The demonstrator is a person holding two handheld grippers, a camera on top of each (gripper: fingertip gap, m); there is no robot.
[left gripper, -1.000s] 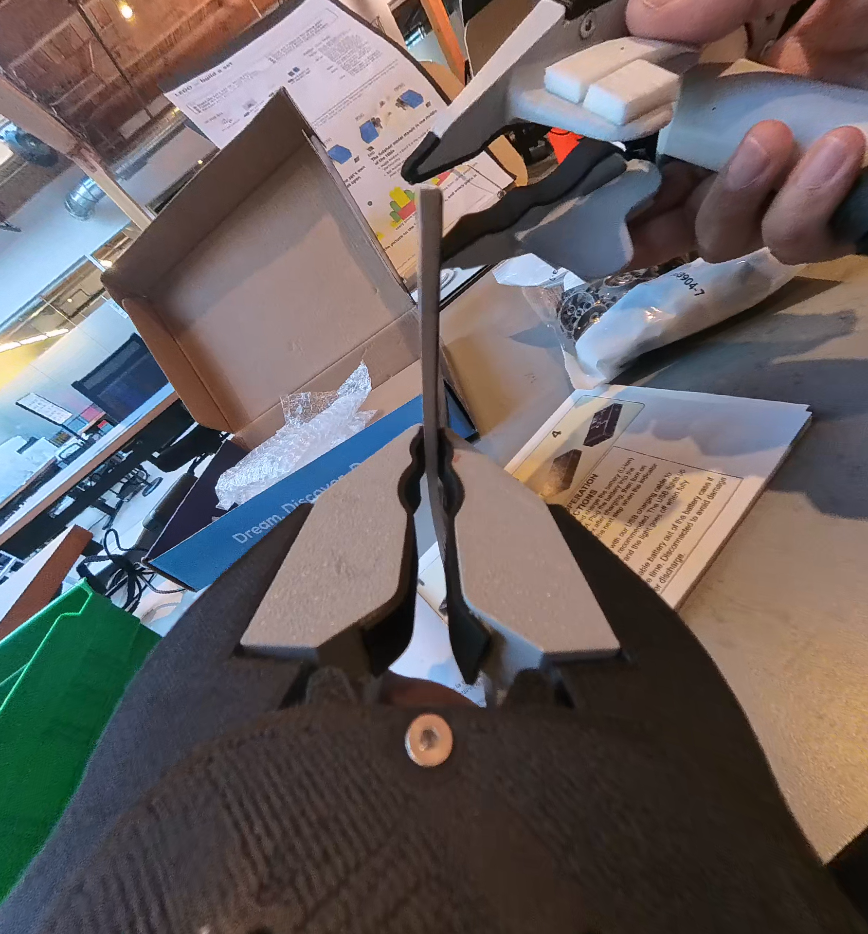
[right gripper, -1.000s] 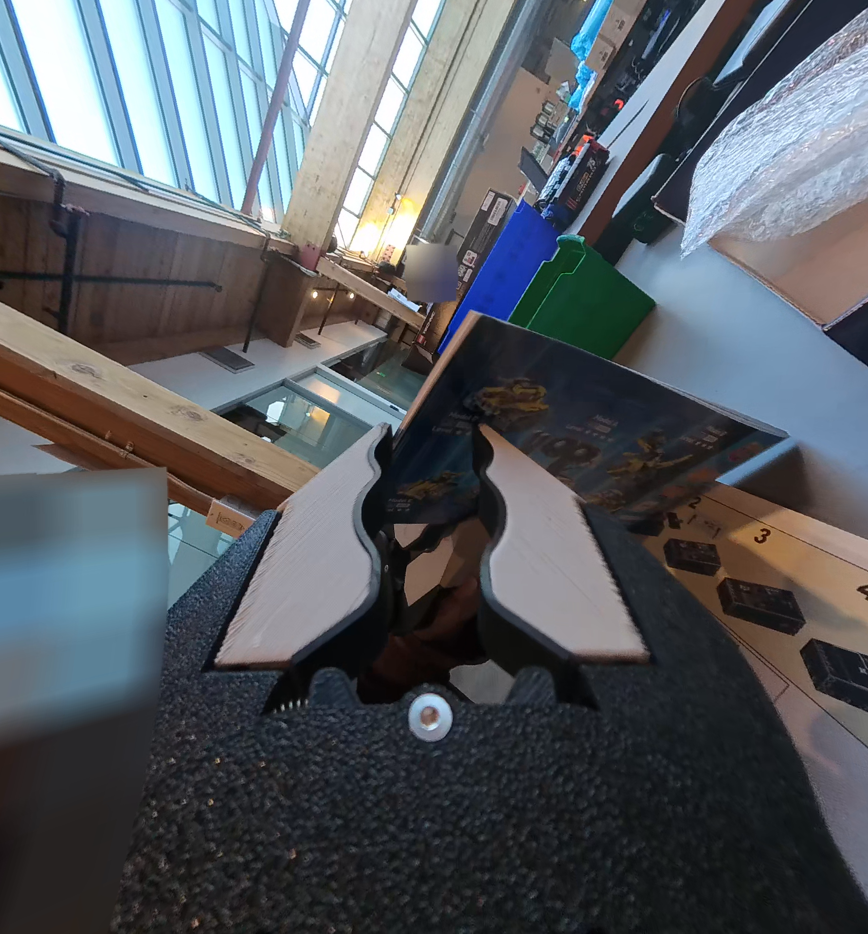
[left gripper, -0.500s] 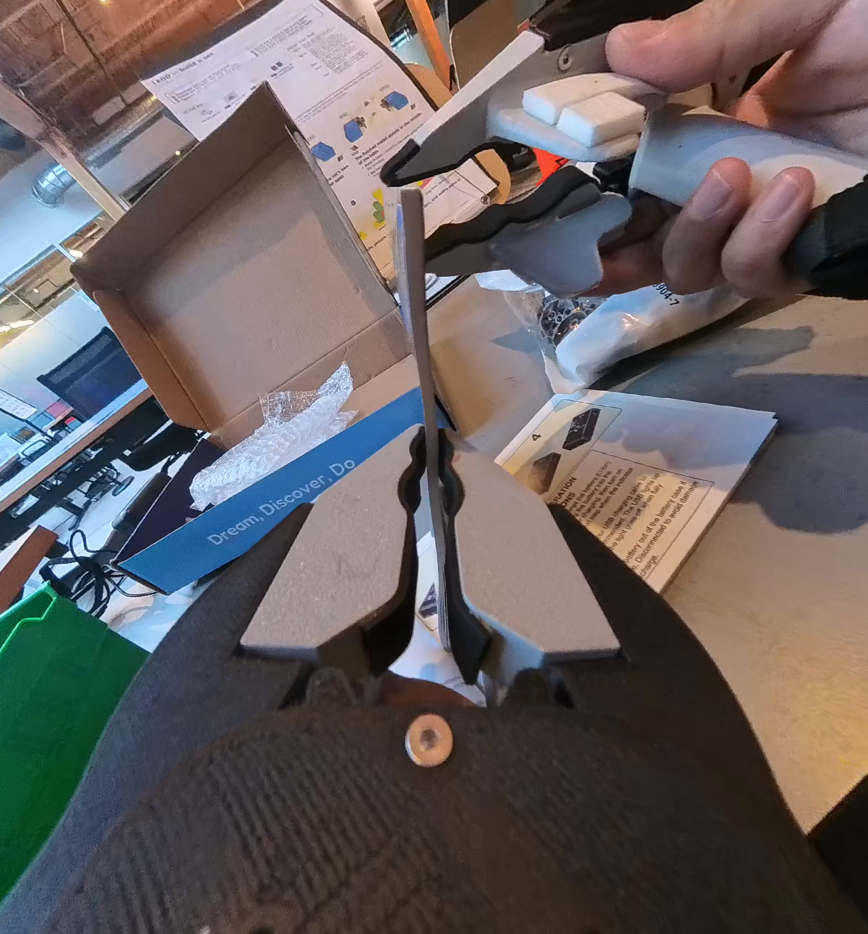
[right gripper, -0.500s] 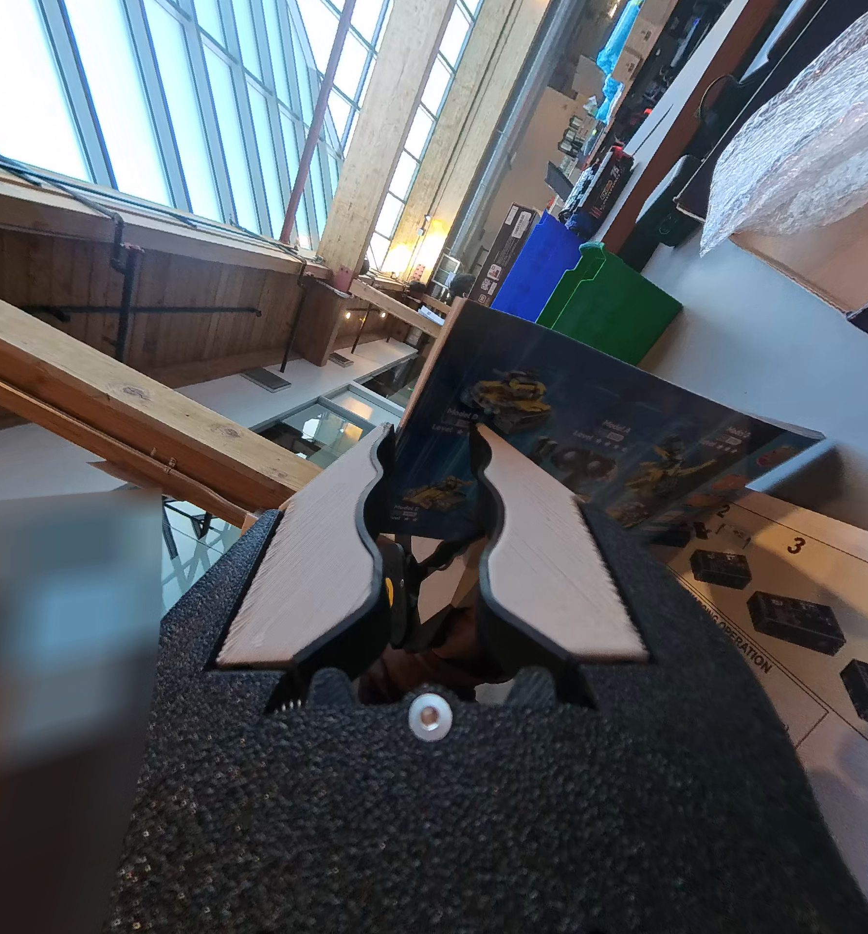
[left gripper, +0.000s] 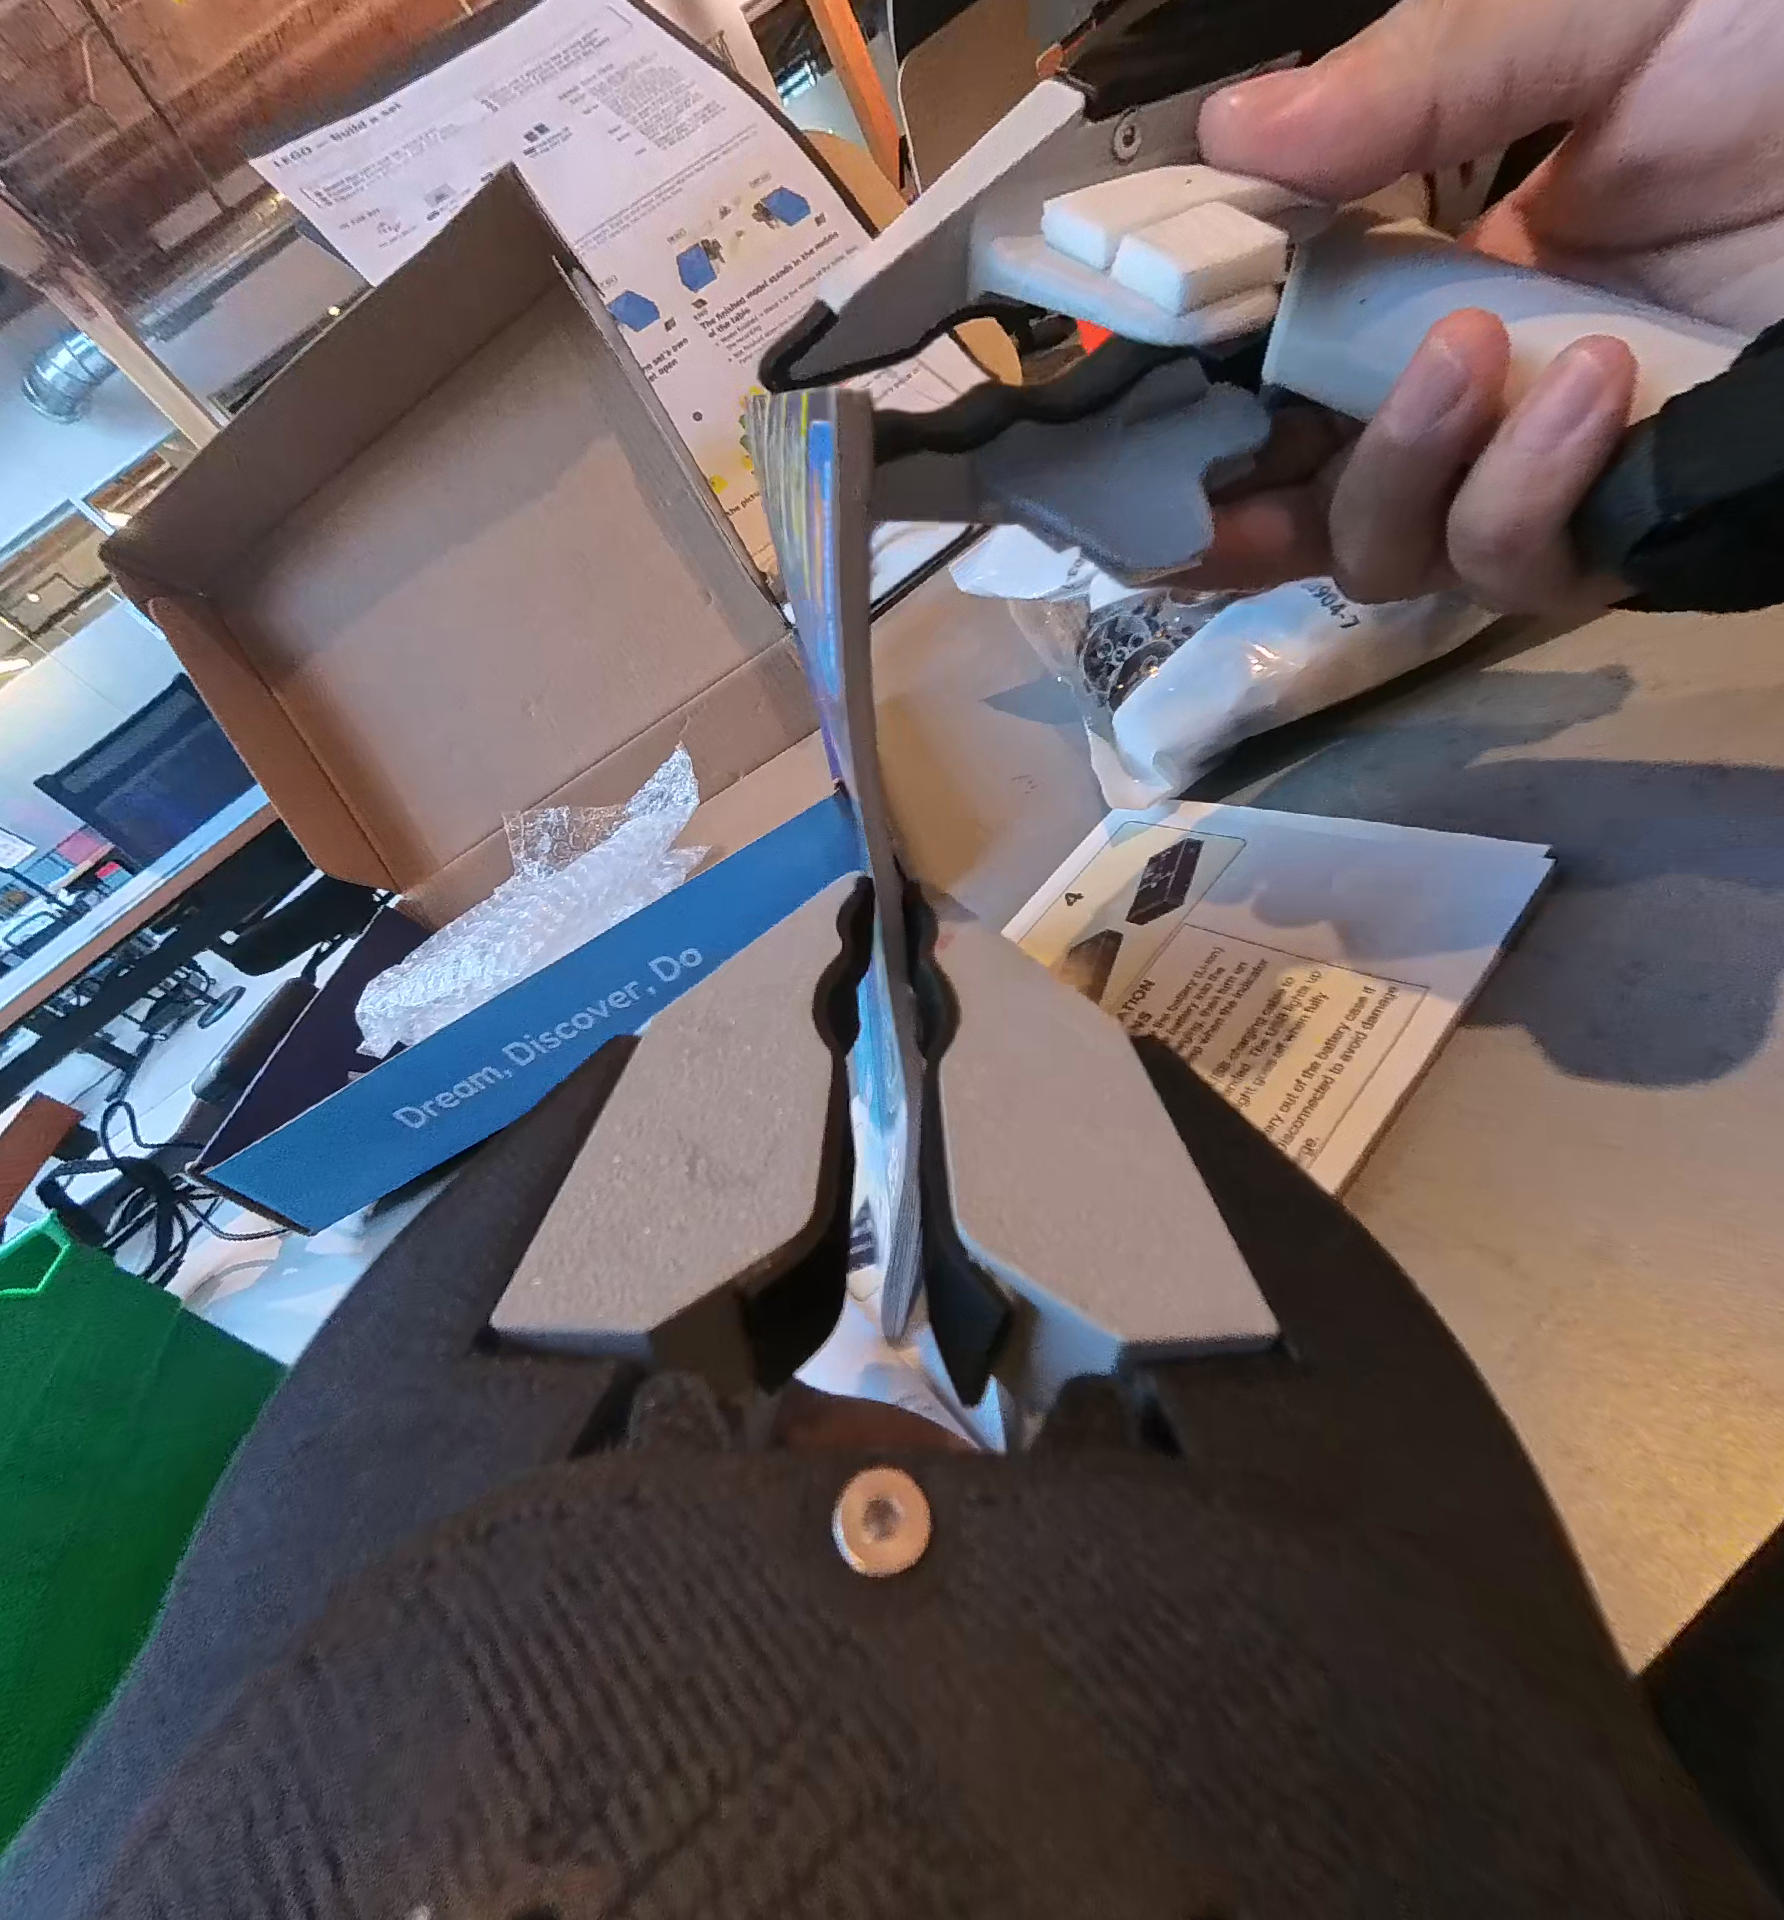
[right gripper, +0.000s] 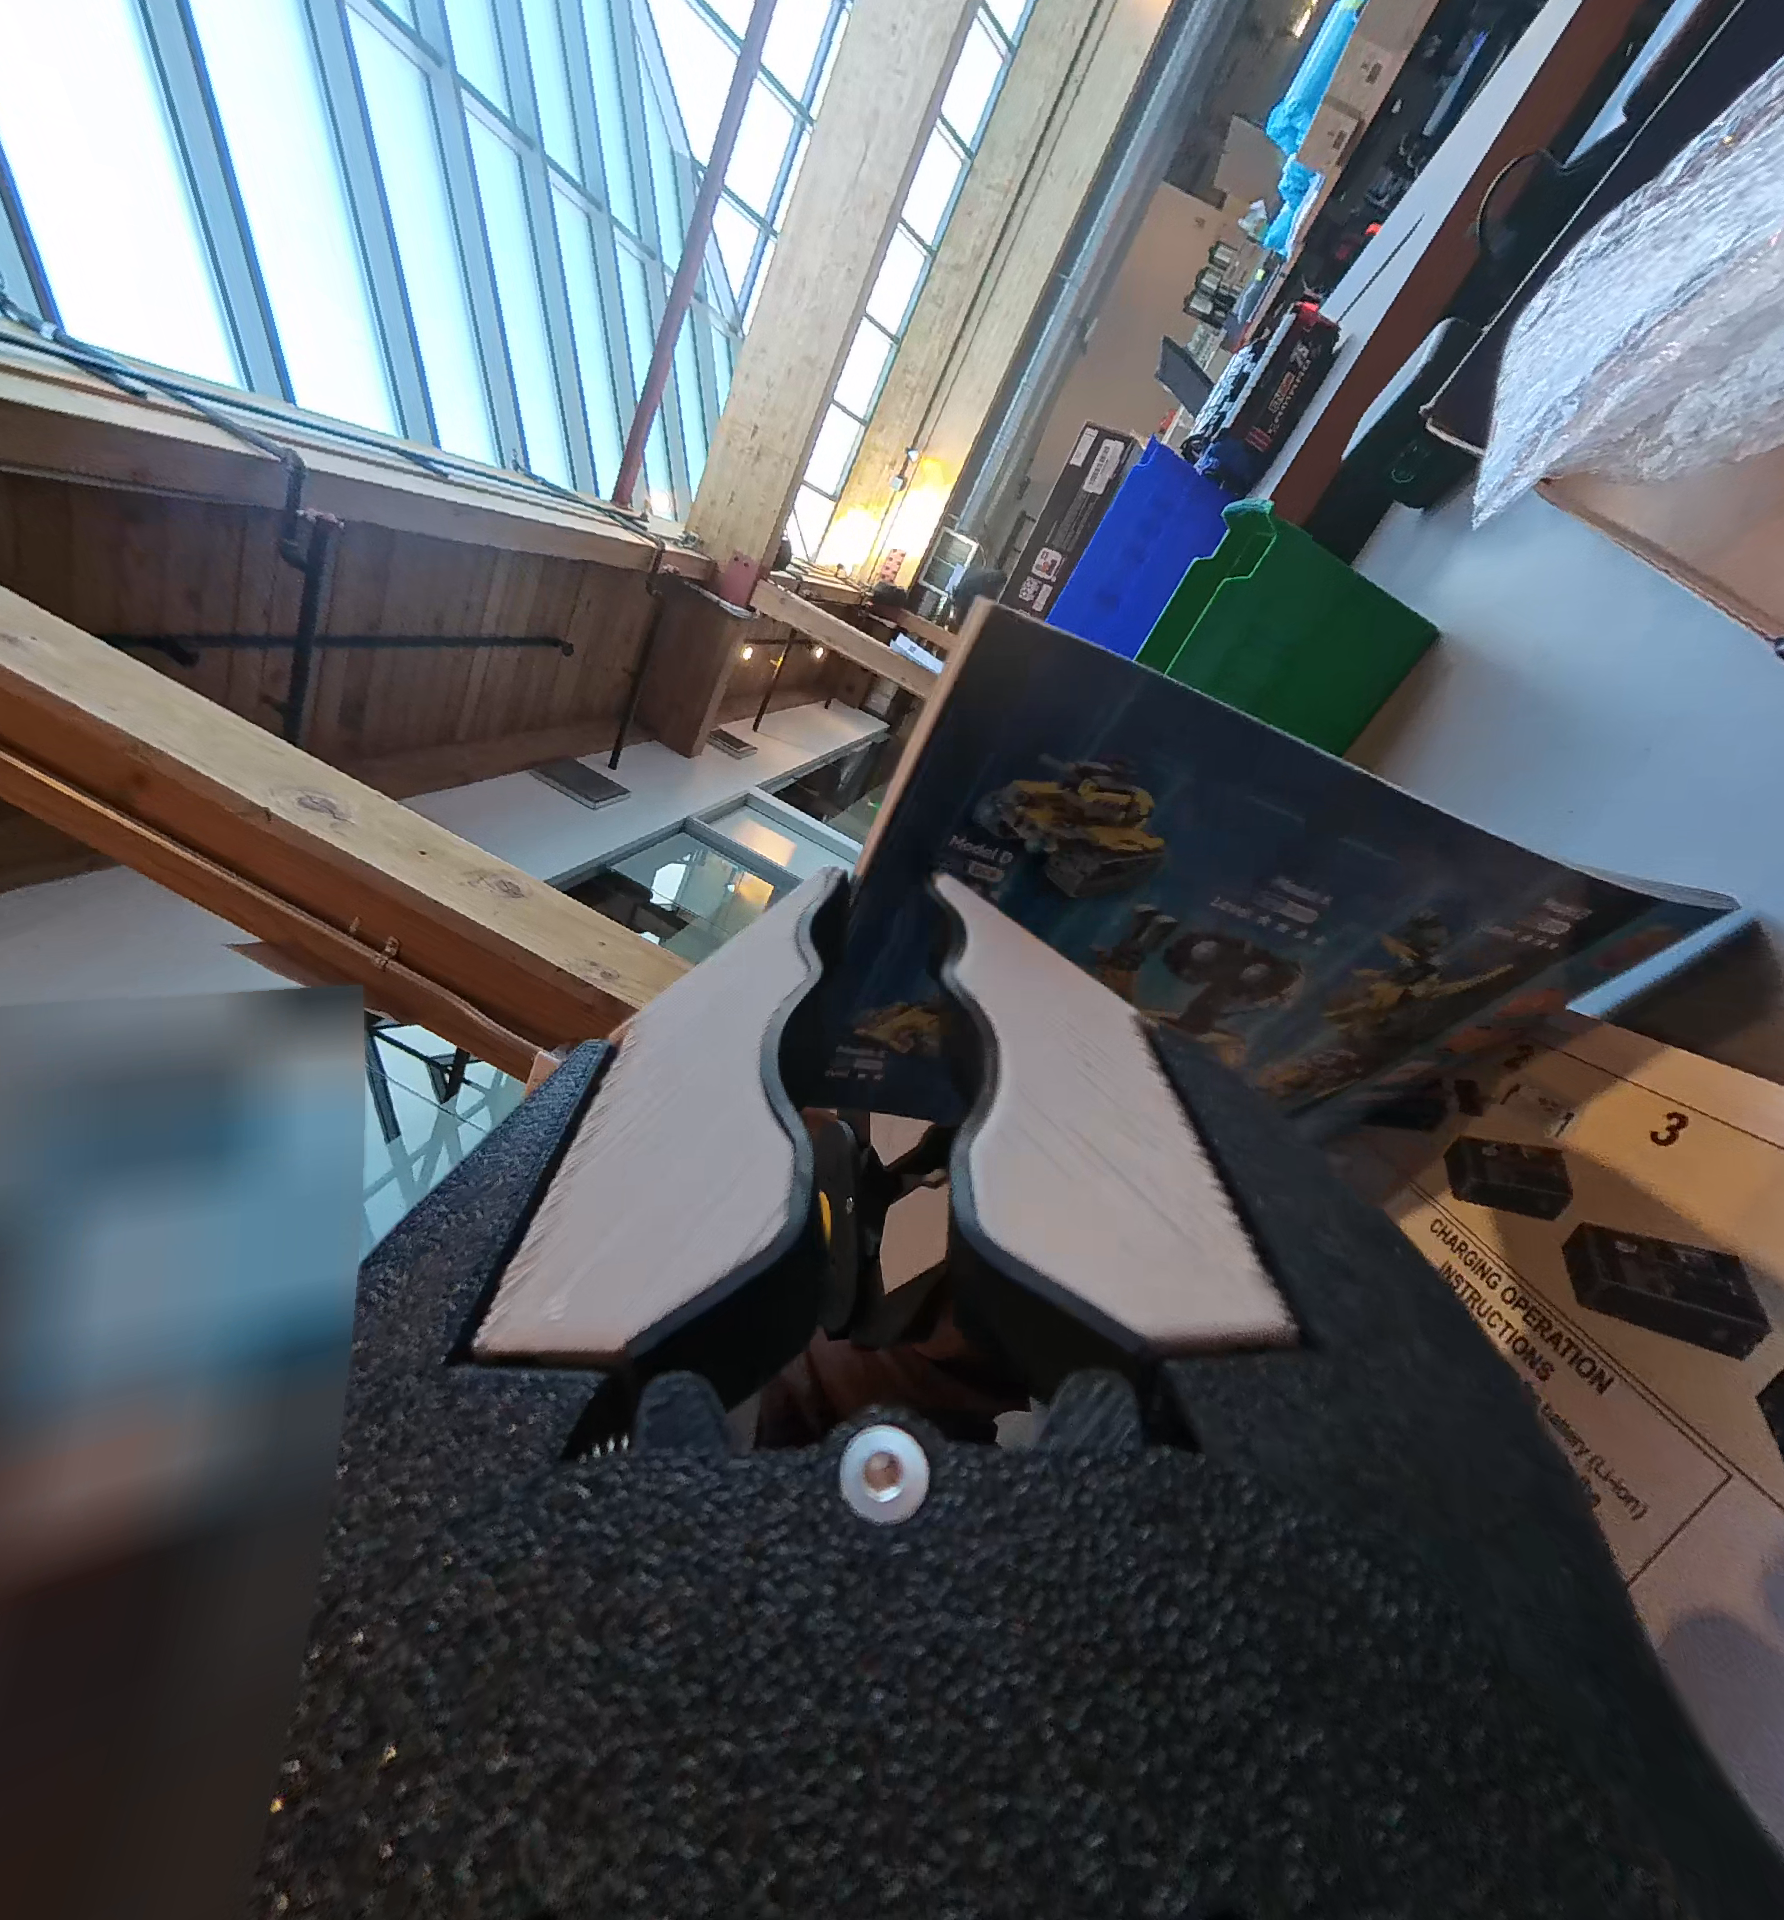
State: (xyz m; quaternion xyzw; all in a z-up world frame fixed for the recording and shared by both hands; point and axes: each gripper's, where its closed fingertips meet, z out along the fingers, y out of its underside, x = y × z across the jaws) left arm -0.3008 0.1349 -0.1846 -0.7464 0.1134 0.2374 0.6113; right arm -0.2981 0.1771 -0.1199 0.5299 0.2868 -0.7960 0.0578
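While the left gripper [left gripper: 883, 914] pinched the booklet [left gripper: 846, 665] tightly on its near edge, the right gripper [right gripper: 888, 925] stood slightly open around its far corner, above the table [left gripper: 1594, 1195].

Booklet [left gripper: 860, 665]: seen edge-on in the left wrist view, cover hidden; near end buried between gripper fingers. Green bin [left gripper: 57, 1455]: cut by left edge. Bubble wrap [right gripper: 1688, 312]: cut by right edge. Leaflet [right gripper: 1636, 1299]: right part out of view. Parts bag [left gripper: 1231, 665]: contents too small to identify. Far-shelf boxes [right gripper: 1272, 384]: indistinct.
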